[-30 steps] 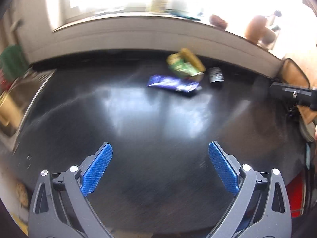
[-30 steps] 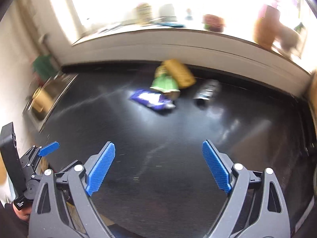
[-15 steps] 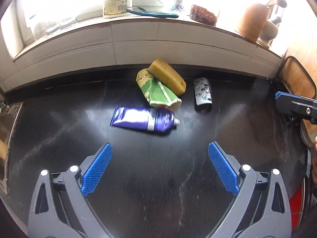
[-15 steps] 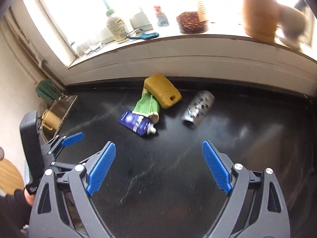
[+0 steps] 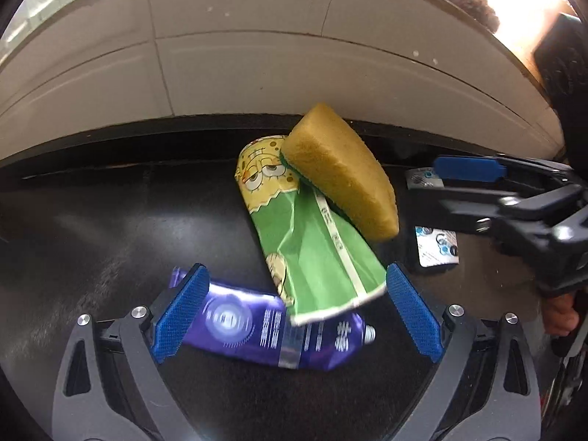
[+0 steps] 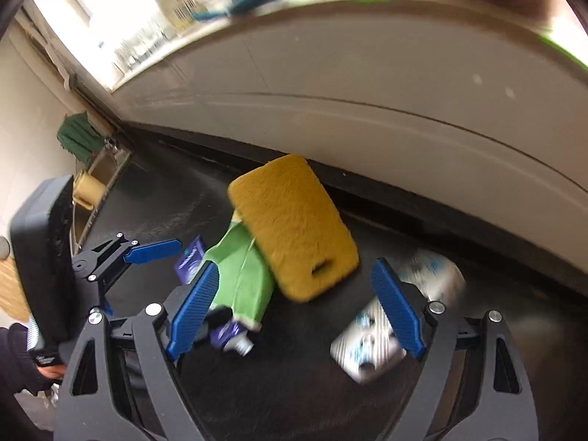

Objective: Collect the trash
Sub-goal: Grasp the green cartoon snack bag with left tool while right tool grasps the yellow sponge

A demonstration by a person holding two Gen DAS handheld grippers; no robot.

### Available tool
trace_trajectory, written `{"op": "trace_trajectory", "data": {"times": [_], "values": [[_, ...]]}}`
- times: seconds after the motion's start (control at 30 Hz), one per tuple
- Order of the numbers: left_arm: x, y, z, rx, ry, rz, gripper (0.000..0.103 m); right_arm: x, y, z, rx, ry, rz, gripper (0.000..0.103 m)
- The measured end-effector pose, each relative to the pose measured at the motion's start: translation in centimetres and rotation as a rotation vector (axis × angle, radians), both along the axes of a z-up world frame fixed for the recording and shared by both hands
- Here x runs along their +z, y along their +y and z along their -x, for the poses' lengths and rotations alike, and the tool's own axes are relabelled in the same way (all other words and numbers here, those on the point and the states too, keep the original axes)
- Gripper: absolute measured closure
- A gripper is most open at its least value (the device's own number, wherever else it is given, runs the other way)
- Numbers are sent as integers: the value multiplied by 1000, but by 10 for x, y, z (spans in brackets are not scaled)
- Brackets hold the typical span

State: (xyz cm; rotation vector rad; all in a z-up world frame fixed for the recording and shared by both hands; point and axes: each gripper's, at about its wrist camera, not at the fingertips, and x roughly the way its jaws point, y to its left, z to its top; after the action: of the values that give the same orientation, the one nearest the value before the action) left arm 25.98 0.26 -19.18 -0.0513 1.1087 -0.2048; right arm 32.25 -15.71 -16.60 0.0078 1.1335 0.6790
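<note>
Left gripper [image 5: 296, 310] wide open over purple tube [image 5: 264, 334], empty. Right gripper [image 6: 294, 307] wide open, empty, before yellow sponge [image 6: 294, 224], green wrapper [image 6: 244, 279].

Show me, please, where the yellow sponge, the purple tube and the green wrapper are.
yellow sponge [image 5: 341, 180], left wrist view, its broad yellow face.
purple tube [image 5: 239, 321], left wrist view, its printed body.
green wrapper [image 5: 312, 253], left wrist view, its green middle.
</note>
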Motion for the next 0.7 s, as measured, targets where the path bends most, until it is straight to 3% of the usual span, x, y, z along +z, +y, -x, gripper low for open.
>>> {"op": "trace_trajectory", "data": {"times": [0.2, 0.3, 0.47, 0.53, 0.57, 0.7], "values": [[-11, -5, -19, -11, 4, 10, 17, -22, 16, -19, 14, 37, 7, 25], [-18, -8, -25, -25, 24, 36, 32, -26, 21, -21, 24, 46, 9, 32], [-9, -8, -21, -31, 0, 38, 68, -14, 23, -10, 39, 16, 17, 53], [-4, -6, -16, -27, 2, 50, 78, -8, 22, -2, 38, 5, 19, 63], [-2, -6, -12, -29, -1, 43, 84, -3, 22, 3, 35, -8, 26, 81], [15, 0, 7, -21, -24, 38, 87, 16, 14, 21, 6, -47, 30, 81]]}}
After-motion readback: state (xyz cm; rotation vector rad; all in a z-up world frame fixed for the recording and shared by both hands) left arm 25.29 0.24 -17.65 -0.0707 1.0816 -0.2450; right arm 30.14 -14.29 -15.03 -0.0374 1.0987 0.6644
